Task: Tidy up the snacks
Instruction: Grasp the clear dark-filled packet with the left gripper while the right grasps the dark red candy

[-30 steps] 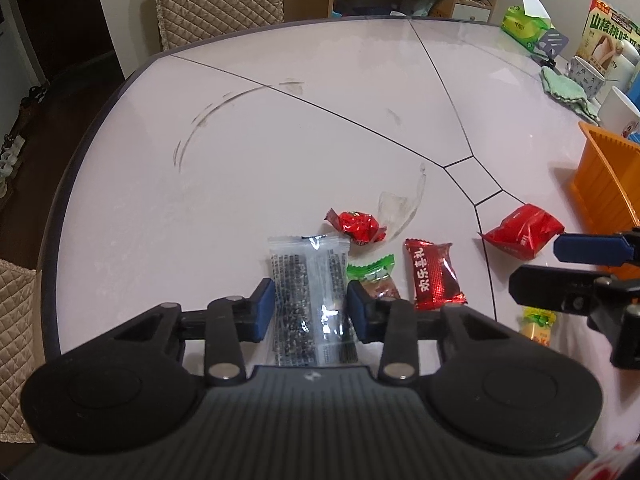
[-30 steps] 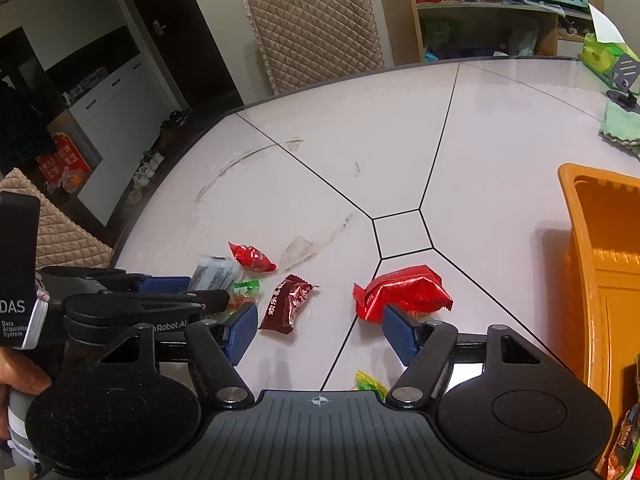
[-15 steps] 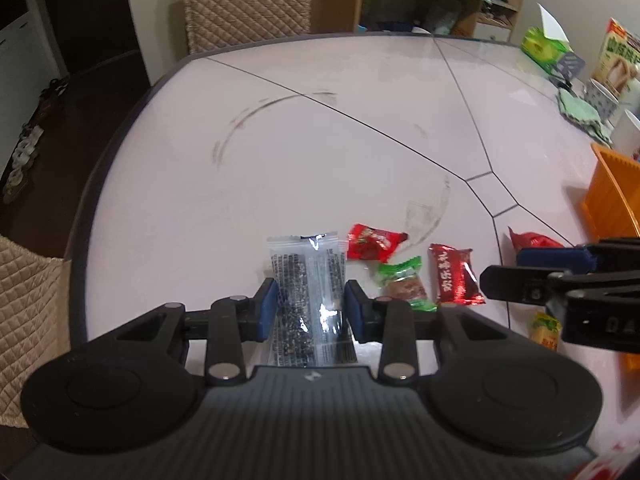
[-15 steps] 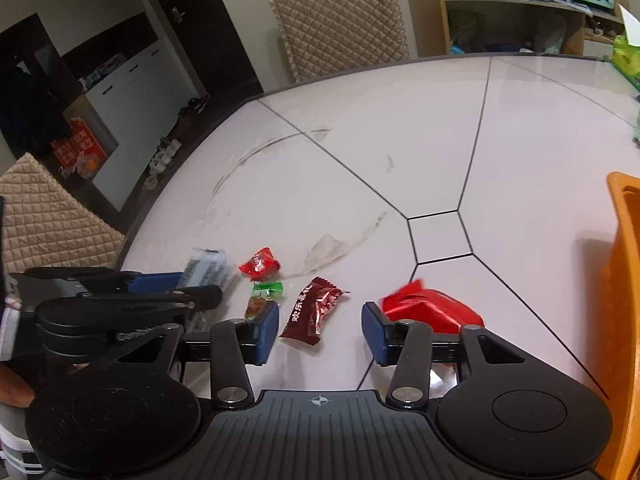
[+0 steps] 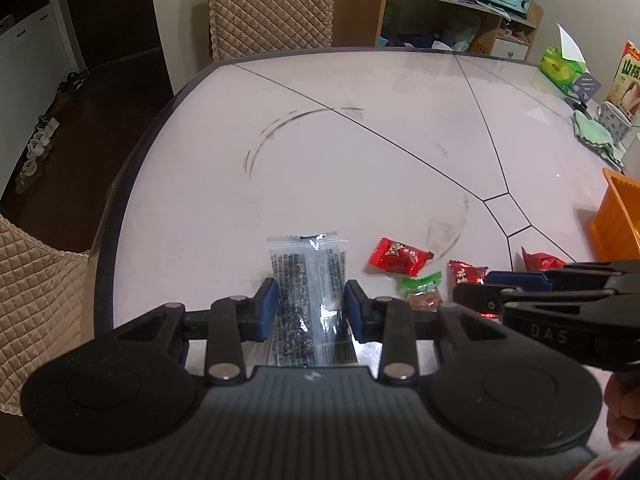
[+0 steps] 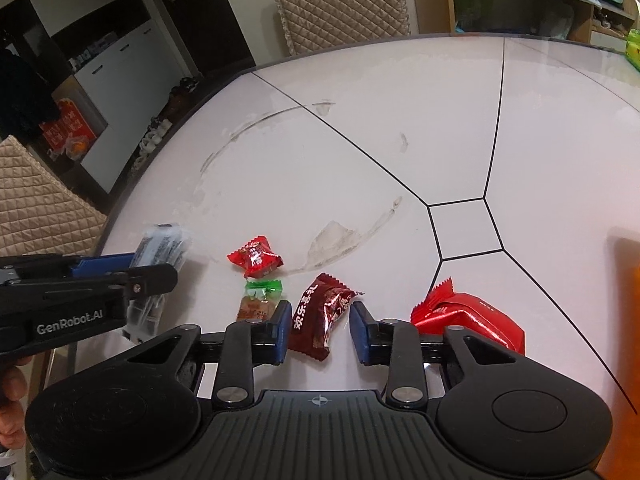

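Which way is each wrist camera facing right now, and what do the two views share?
Left wrist: on the left tongs, angled down at the clear seed packet between its pads.
Right wrist: on the right tongs, angled down at the dark red candy; a hand shows.
Shared: the small red candy, green candy, white table.

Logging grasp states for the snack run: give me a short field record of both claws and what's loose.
left claw: shut on clear packet of dark bits
right claw: open, jaws have just been closing around dark red candy, not gripped yet
loose on table: small red candy, green candy, large red packet
orange bin: table's right side, contents unseen
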`<action>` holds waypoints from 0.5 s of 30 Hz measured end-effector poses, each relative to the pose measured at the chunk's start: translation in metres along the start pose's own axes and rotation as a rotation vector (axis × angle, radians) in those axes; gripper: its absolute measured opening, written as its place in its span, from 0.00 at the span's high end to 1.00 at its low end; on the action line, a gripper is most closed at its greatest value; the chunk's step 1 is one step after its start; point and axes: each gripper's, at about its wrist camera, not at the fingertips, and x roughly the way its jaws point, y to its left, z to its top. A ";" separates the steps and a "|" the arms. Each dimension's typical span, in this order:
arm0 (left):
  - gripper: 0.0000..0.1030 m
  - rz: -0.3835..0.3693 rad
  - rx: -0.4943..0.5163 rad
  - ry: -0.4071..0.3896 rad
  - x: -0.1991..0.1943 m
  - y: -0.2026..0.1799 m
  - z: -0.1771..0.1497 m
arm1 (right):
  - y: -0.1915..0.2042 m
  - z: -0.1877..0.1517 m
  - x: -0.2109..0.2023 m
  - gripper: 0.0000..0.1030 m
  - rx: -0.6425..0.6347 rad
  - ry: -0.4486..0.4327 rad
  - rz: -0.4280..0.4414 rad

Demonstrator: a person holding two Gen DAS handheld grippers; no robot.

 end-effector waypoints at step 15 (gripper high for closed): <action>0.68 -0.008 -0.001 0.008 -0.003 -0.005 -0.004 | 0.019 -0.009 0.005 0.81 -0.185 -0.021 -0.056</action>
